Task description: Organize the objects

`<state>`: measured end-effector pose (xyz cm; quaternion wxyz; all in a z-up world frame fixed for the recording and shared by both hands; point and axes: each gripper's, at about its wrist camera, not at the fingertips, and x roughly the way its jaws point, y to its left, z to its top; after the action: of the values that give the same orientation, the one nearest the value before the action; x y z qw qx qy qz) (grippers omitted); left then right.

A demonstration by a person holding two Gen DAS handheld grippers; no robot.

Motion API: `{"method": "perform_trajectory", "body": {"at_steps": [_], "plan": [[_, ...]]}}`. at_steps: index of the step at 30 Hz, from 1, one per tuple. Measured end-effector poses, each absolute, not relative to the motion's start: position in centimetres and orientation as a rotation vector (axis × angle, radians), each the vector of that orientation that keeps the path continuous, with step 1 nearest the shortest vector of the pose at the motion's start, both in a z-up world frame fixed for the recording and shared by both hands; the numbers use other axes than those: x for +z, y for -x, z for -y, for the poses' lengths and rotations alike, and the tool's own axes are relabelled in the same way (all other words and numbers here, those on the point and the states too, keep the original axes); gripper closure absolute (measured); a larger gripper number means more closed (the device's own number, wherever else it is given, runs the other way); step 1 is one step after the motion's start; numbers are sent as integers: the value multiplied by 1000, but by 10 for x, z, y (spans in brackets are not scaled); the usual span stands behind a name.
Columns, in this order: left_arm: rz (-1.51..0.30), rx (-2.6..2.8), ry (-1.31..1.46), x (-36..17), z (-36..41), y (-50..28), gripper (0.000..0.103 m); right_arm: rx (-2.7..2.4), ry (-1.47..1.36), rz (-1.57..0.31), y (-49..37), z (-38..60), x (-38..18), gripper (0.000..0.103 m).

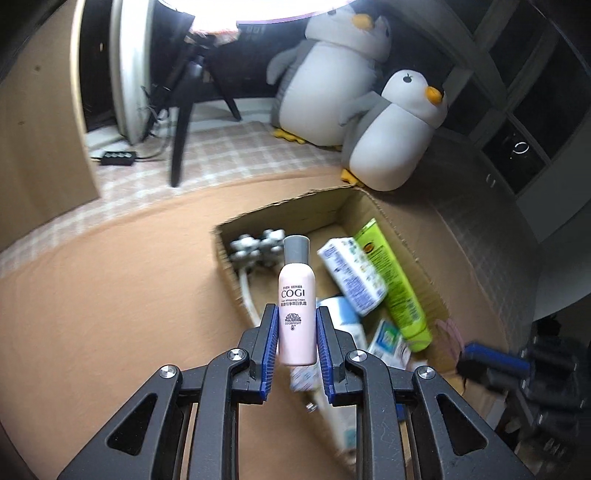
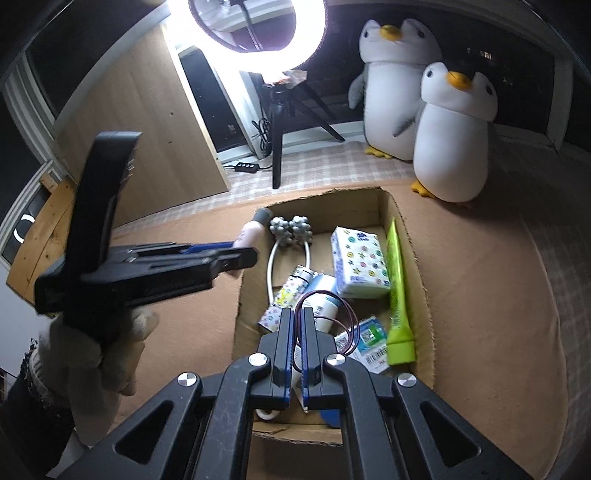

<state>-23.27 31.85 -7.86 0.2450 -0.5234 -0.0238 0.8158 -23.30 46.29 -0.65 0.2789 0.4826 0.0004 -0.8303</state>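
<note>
While the left gripper (image 1: 296, 332) clamps a pink COGI lotion bottle (image 1: 296, 314) by its lower half between blue pads, the bottle stands upright along the fingers with its grey cap (image 1: 296, 251) uppermost. In the right wrist view, that same gripper (image 2: 236, 254) is borne by a gloved hand (image 2: 99, 354) and reaches in from the left, carrying the bottle (image 2: 251, 232) just over the left wall of an open cardboard box (image 2: 421, 280).

The right gripper (image 2: 298, 317) has its fingers drawn together on a thin dark red loop of cord (image 2: 332, 306), which curls out from between the pads above the box's contents.

The box sits on a tan surface (image 2: 480, 277); what kind of surface it is cannot be told. Inside it lie a silver ball roller massager (image 2: 291, 229) with a white handle at the far left corner, a white tissue pack (image 2: 360, 262) with coloured spots, a lime green tube (image 2: 399, 295) along the right wall, a white and blue bottle (image 2: 325, 295), a small patterned carton (image 2: 284, 302) and a blue-green packet (image 2: 369, 336) with a barcode.

Beyond the box two plush penguins (image 2: 454, 136) stand side by side on a checked cloth (image 2: 332, 162), and a lit ring light (image 2: 258, 33) on a black tripod (image 2: 277, 147) stands to their left.
</note>
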Motion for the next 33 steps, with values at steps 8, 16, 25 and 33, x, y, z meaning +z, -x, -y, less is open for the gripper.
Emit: {"method": "perform_trajectory", "body": {"at_steps": [8,16,25,33], "plan": [[74,2201,1468,-96,-348,249,81,-2210,-1305,6,234,-472,-11,100],[64,2218,1437,-90,-346,249,56,-2172,-1274,13,233,-470,-9,71],[48,2272,1415,-74,-323,237,54,-2193,-1264,5,227,-463,-7,47],[37,2359,1427,-63,-274,219,42,-2221,-1260,-29,212,-449,0,47]]}}
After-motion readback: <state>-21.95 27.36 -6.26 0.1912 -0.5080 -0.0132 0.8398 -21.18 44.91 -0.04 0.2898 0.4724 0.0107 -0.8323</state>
